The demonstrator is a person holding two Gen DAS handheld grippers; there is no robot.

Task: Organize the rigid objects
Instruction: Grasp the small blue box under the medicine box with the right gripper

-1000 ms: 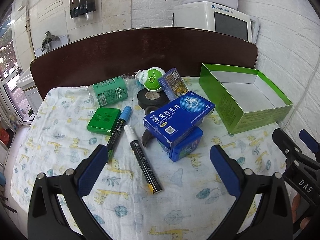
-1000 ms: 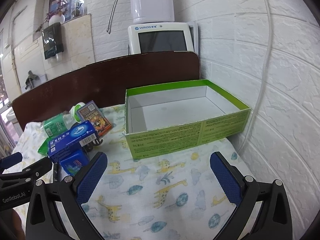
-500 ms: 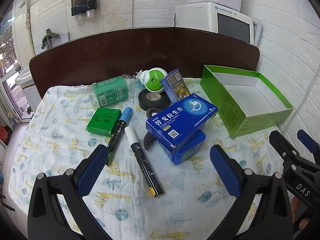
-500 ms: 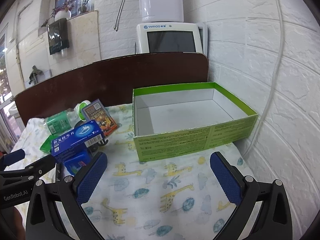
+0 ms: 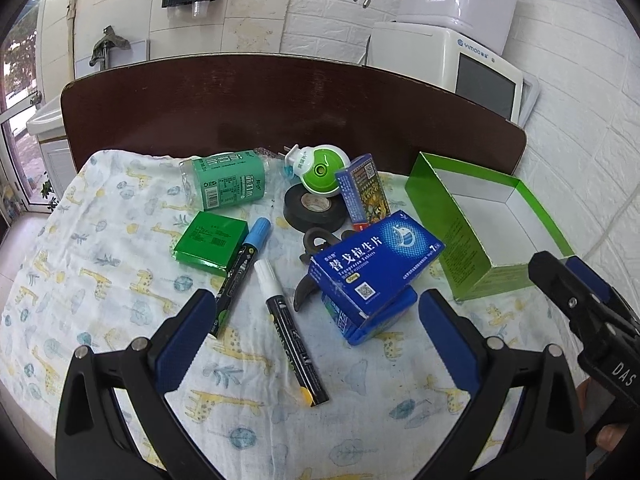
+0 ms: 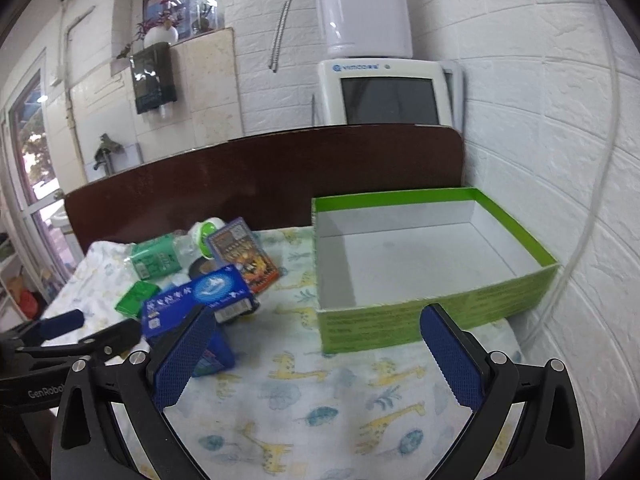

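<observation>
- The blue box lies tilted across a second blue box mid-surface, left of the empty green tray; we judge that a push could slide it off onto the clip.
- Two markers lie close by; we could roll them.
- Our left tool and right tool both gape wide, holding nothing.
- The tray sits close to the brick wall with the headboard behind; open cloth in front gives us room.

daylight, even; soft shadows; fisheye-bent, dark corners; right wrist view slightly blurred
</observation>
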